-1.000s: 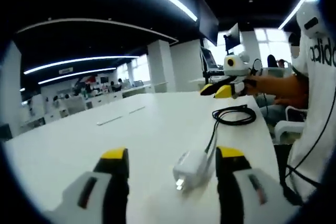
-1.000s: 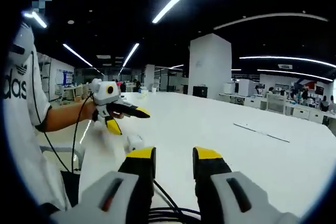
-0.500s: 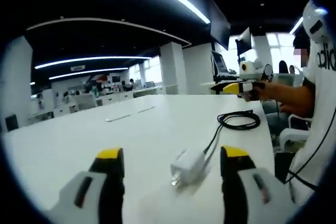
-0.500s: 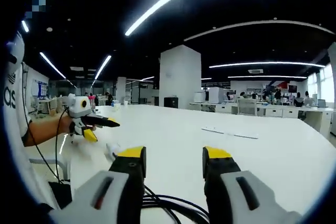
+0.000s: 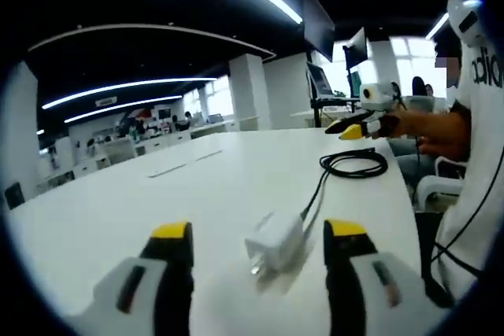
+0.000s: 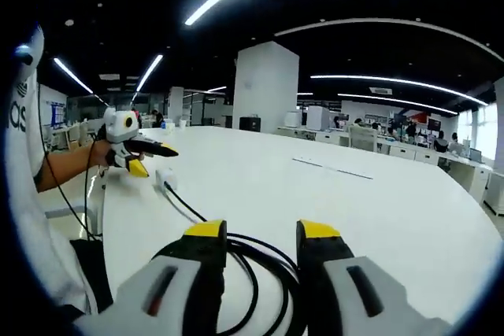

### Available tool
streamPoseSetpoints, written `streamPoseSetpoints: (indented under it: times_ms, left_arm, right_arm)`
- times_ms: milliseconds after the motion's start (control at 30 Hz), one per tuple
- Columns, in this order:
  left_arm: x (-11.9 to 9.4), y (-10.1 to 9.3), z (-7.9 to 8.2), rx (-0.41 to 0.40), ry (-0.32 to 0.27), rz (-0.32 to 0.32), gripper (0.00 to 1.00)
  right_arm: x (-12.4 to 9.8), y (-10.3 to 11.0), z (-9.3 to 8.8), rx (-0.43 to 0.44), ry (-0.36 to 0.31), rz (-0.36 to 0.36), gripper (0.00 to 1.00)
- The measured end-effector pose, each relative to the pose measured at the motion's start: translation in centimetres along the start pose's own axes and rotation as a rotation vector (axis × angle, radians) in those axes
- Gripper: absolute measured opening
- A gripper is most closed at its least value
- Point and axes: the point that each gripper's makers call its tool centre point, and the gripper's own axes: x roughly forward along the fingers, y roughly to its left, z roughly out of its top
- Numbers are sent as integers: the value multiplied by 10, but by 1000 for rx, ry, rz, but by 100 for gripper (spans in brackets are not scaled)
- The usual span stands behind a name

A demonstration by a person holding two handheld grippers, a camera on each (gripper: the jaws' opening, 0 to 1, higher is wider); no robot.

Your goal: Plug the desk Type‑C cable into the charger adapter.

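1. Near the surface's [image 5: 118,194] near edge in the left gripper view, the left gripper [image 5: 256,235] gapes empty around the charger adapter [image 5: 272,240], light, rigid; grip its flat sides.
2. In the right gripper view, the right gripper [image 6: 261,234], parted and empty, hovers above the limp coiled cable [image 6: 260,261]; its plug end can't be made out.

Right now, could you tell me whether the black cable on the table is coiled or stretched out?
Partly coiled: the black cable loops near the right gripper, then one strand runs to the white charger.
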Motion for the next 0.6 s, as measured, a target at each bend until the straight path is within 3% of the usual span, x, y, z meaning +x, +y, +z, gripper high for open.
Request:
streamPoseSetpoints:
  times_ms: [333,600]
  left_arm:
    - [12,7,-11,31,50,-52,58]
    - [16,2,-20,50,89,-114,54]
  right_arm:
    - [-13,-8,-31,38,120,-16,35]
    - [-18,-9,-43,68,173,-25,34]
